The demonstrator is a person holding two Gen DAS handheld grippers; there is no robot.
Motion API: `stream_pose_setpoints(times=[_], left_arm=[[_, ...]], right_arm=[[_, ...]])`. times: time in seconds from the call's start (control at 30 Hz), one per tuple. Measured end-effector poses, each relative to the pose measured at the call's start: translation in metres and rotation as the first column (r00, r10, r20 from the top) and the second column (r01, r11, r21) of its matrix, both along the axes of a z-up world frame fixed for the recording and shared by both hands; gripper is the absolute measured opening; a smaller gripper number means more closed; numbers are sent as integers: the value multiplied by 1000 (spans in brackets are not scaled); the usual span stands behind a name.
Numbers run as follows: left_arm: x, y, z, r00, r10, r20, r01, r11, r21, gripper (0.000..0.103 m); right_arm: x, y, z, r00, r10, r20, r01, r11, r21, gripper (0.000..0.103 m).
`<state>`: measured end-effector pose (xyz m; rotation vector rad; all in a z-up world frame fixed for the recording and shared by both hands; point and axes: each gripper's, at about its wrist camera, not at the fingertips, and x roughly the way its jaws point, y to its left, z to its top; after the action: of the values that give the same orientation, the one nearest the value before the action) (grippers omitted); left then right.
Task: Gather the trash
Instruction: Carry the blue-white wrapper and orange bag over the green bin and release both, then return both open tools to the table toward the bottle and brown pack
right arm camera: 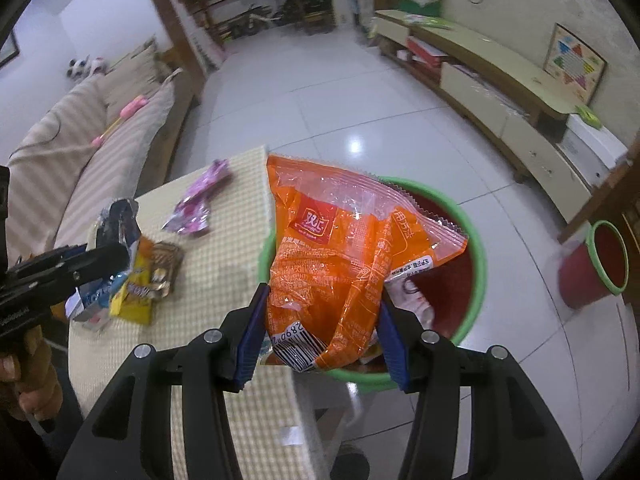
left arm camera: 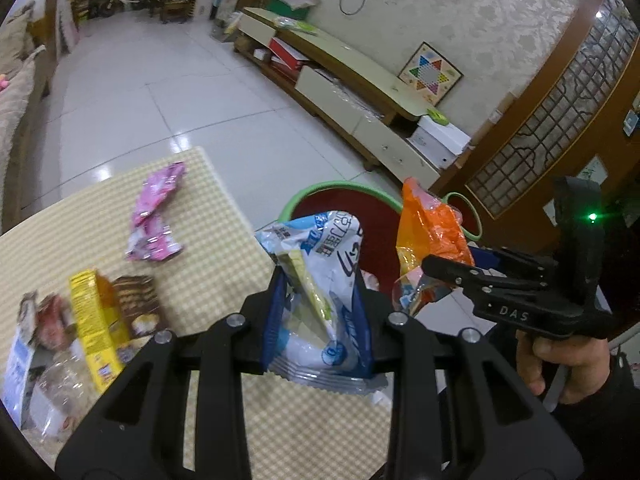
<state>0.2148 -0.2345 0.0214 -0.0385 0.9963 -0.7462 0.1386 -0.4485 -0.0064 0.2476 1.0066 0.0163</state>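
Observation:
My left gripper point(left arm camera: 320, 300) is shut on a blue and white wrapper point(left arm camera: 324, 280), held above the table's right edge near the red bin with a green rim point(left arm camera: 304, 196). My right gripper point(right arm camera: 320, 320) is shut on an orange wrapper point(right arm camera: 340, 248), held over the same bin point(right arm camera: 476, 280). The right gripper point(left arm camera: 444, 272) with the orange wrapper point(left arm camera: 432, 236) shows at the right of the left wrist view. The left gripper point(right arm camera: 116, 256) with its wrapper point(right arm camera: 120, 216) shows at the left of the right wrist view.
On the checked table point(left arm camera: 208, 208) lie a pink wrapper point(left arm camera: 156, 216), a yellow box point(left arm camera: 96, 320), a brown packet point(left arm camera: 138, 304) and more trash at the left. A second small red bin point(right arm camera: 596, 264) stands on the floor. A sofa point(right arm camera: 80, 140) is left, a TV cabinet point(left arm camera: 352, 80) right.

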Motion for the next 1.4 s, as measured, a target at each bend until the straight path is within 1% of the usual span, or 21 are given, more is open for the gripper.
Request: stream_pose_setpoints(times=[0.17, 0.3, 0.37, 0.5, 0.63, 0.93, 0.97, 1.0, 1.03, 1.07, 1.1, 1.17, 1.2, 1.27, 1.33, 1.4], left_arm=[[9, -26, -5, 999, -34, -18, 34, 999, -24, 30], [15, -47, -13, 998, -58, -29, 57, 998, -26, 30], [18, -54, -15, 998, -61, -31, 60, 998, -22, 30], [22, -68, -22, 997, -65, -52, 64, 998, -19, 30], [23, -79, -27, 996, -72, -56, 72, 997, -6, 30], [32, -86, -35, 995, -65, -72, 65, 998, 9, 31], [32, -87, -34, 995, -64, -73, 64, 998, 10, 34], [33, -88, -34, 995, -60, -74, 61, 998, 10, 38], [33, -88, -33, 996, -55, -73, 56, 998, 9, 50], [33, -87, -32, 997, -42, -69, 43, 999, 4, 66], [33, -85, -31, 998, -29, -61, 29, 1000, -5, 72], [34, -81, -29, 999, -9, -54, 8, 1000, -16, 83], [35, -79, -28, 999, 4, -52, -5, 1000, -19, 86], [35, -74, -24, 999, 22, -48, -23, 999, -28, 93], [35, -70, -21, 998, 33, -46, -35, 999, -34, 96], [36, -65, -17, 998, 48, -44, -50, 998, -42, 97]], right_arm=[[7, -24, -8, 998, -65, -1, 65, 998, 10, 49], [14, -37, -19, 994, -110, -18, 111, 993, 31, 49], [17, -40, -20, 992, -126, -19, 126, 991, 38, 49], [17, -41, -18, 991, -135, -12, 135, 990, 28, 49], [16, -42, -20, 989, -147, -16, 148, 989, 19, 50], [21, -39, -24, 987, -157, -30, 157, 988, 1, 50], [21, -39, -25, 987, -160, -32, 160, 987, -3, 51], [21, -39, -26, 986, -162, -33, 162, 987, -5, 53], [21, -38, -26, 986, -165, -36, 165, 986, -9, 57], [21, -37, -26, 985, -166, -37, 165, 986, -15, 57], [21, -36, -26, 986, -166, -35, 165, 986, -21, 58], [21, -34, -26, 986, -165, -33, 163, 986, -33, 64], [21, -35, -27, 986, -165, -30, 164, 986, -37, 70], [20, -34, -27, 986, -167, -25, 165, 985, -49, 74], [20, -35, -26, 986, -168, -23, 167, 985, -53, 82], [19, -34, -26, 986, -166, -15, 165, 985, -57, 84]])
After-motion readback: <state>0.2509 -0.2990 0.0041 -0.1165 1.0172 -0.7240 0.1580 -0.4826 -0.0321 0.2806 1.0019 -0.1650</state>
